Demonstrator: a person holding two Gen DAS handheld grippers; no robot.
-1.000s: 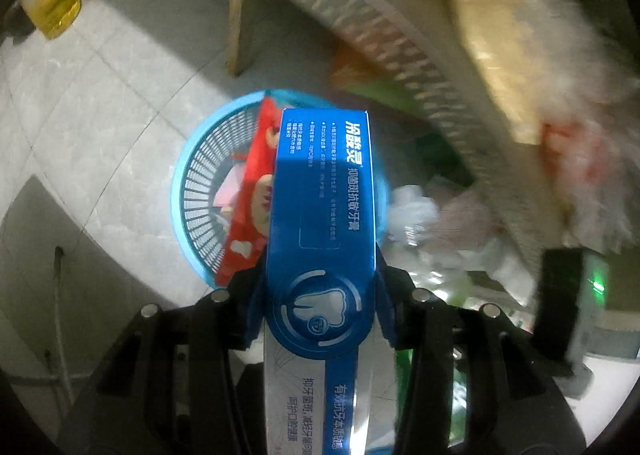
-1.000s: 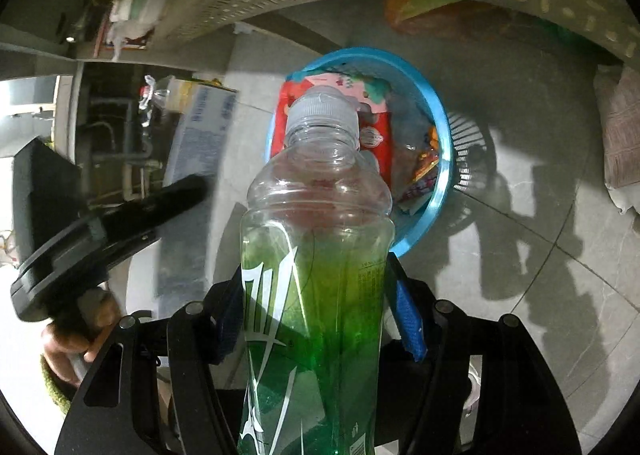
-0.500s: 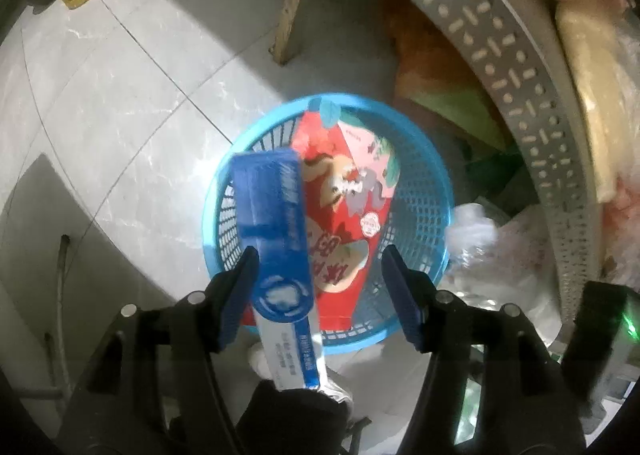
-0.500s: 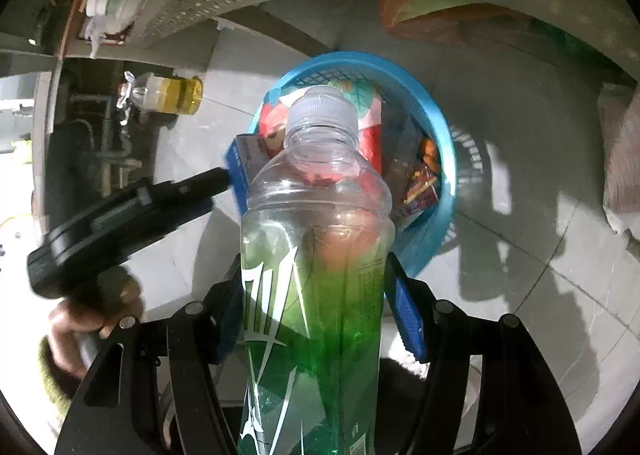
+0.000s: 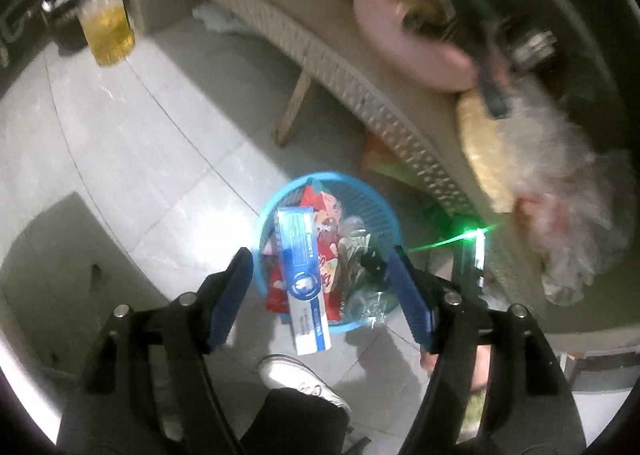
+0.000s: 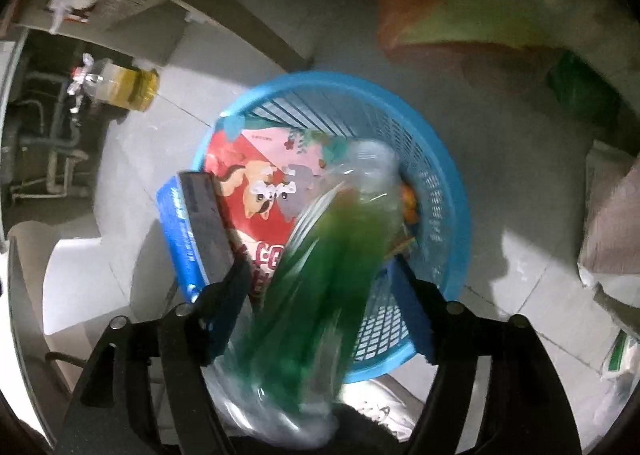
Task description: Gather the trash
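A blue mesh basket (image 5: 384, 211) stands on the tiled floor beside the table. It holds a red snack bag (image 5: 324, 215). A blue toothpaste box (image 5: 302, 267) lies loose across its near rim. My left gripper (image 5: 320, 259) hangs high above it, jaws opening, nothing between them. In the right wrist view the basket (image 6: 452, 191), the red snack bag (image 6: 256, 191) and the toothpaste box (image 6: 180, 231) lie just below. A green-labelled clear bottle (image 6: 332, 255), blurred and tilted, sits between the opening jaws of my right gripper (image 6: 320, 279). There is a gap at each pad.
A woven beige table (image 5: 360, 95) with a wooden leg (image 5: 292, 111) curves over the basket. A jug of yellow liquid (image 5: 106, 31) stands on the floor at far left. Orange and green bags (image 6: 440, 23) lie under the table. A person's white shoe (image 5: 296, 375) is near the basket.
The left gripper let go of the toothpaste box, which dropped onto the basket, and the gripper rose. The right jaws widened and the bottle tipped over towards the basket.
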